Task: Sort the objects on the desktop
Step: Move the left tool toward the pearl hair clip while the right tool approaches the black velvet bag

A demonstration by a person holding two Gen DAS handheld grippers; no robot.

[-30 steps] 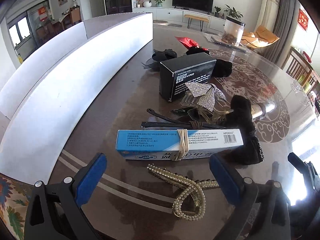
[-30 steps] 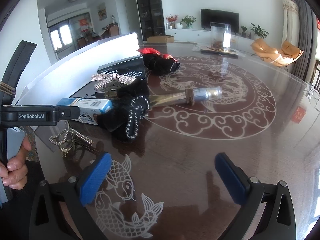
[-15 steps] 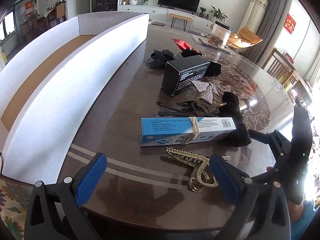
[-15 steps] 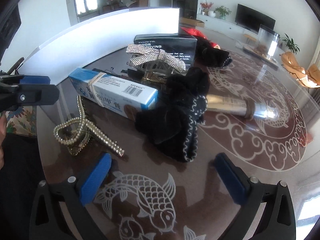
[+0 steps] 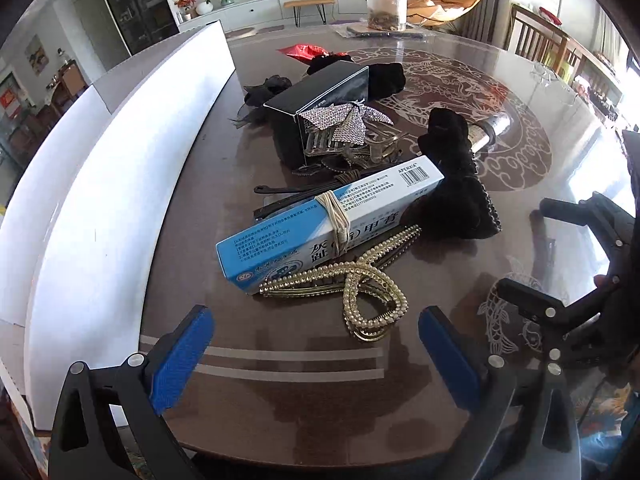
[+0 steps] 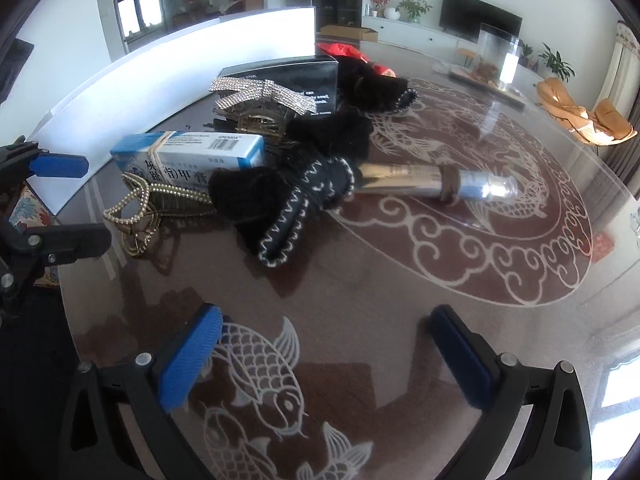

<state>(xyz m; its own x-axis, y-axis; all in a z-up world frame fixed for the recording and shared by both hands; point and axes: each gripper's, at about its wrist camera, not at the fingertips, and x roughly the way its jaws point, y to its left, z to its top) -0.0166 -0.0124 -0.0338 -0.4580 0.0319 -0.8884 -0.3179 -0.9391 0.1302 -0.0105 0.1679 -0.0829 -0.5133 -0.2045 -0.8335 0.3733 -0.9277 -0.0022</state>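
Note:
A pile of small items lies on the round glass-topped table. Nearest my left gripper, which is open and empty, is a pearl hair clip leaning on a blue-and-white box bound with a rubber band. Behind them are a black fuzzy bow, a rhinestone bow clip, a black box and a silver tube. In the right wrist view my right gripper is open over the fish pattern, short of the black fuzzy bow, silver tube, blue-and-white box and pearl hair clip.
A long white open box runs along the table's left side. Further back lie more black fabric pieces, a red packet and a clear jar. My other gripper shows at the right edge of the left wrist view.
Both grippers have swung around the pile: the left view now sees it more from the front-left, and the right gripper has pulled back slightly. Nothing on the table moved.

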